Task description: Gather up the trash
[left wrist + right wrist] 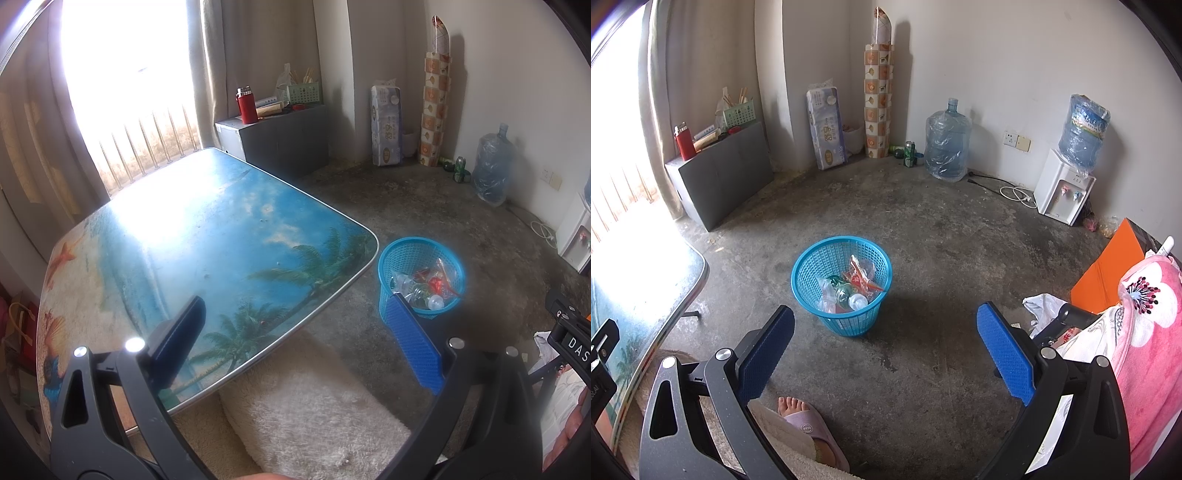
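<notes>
With R gripper point(884, 354) spread empty, trash basket point(842, 284) ahead, apart.

Plenty of open concrete floor point(923, 229) all around the blue basket point(812, 258), so nothing blocks it from 12, 3 or 6 o'clock. The table point(665, 295) edge sits off at its 9 o'clock, with a gap between. The basket's mouth is open, with trash point(849, 288) piled low inside. Pink blanket point(1145, 332) and orange board point(1108, 266) crowd the far 3 o'clock side.

Blue basket point(842, 291) on concrete floor point(942, 240)
</notes>
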The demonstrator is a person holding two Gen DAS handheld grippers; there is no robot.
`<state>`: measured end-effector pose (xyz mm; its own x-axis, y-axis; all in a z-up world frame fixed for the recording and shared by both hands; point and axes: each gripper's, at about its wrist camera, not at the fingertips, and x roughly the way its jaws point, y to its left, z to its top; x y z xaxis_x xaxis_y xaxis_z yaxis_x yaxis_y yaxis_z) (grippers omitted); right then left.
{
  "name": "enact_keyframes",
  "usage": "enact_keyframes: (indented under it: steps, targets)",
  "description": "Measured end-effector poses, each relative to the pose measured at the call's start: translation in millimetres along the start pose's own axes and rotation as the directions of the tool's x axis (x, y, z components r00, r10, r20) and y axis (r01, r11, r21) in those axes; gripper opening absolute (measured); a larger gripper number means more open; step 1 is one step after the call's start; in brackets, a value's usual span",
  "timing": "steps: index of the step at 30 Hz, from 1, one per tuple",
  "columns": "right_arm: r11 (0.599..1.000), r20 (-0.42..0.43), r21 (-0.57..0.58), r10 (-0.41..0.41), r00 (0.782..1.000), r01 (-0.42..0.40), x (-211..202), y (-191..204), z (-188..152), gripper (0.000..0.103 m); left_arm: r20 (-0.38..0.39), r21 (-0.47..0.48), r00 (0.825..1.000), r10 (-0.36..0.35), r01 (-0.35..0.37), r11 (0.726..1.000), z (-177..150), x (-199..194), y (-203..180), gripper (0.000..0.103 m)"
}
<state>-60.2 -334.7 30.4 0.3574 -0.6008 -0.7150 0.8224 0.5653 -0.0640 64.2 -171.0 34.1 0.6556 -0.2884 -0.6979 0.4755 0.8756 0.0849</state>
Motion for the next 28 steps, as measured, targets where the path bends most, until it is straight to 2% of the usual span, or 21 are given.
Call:
enact_keyframes:
  steps: [28]
  targets:
    - [1.000, 0.000, 0.005, 0.001, 1.000, -0.001, -0.6, -0.7, 1.5, 0.096, 0.002, 0.006, 1.000, -0.008, 0.008, 1.000, 2.8, -0.4, 0.5, 0.094]
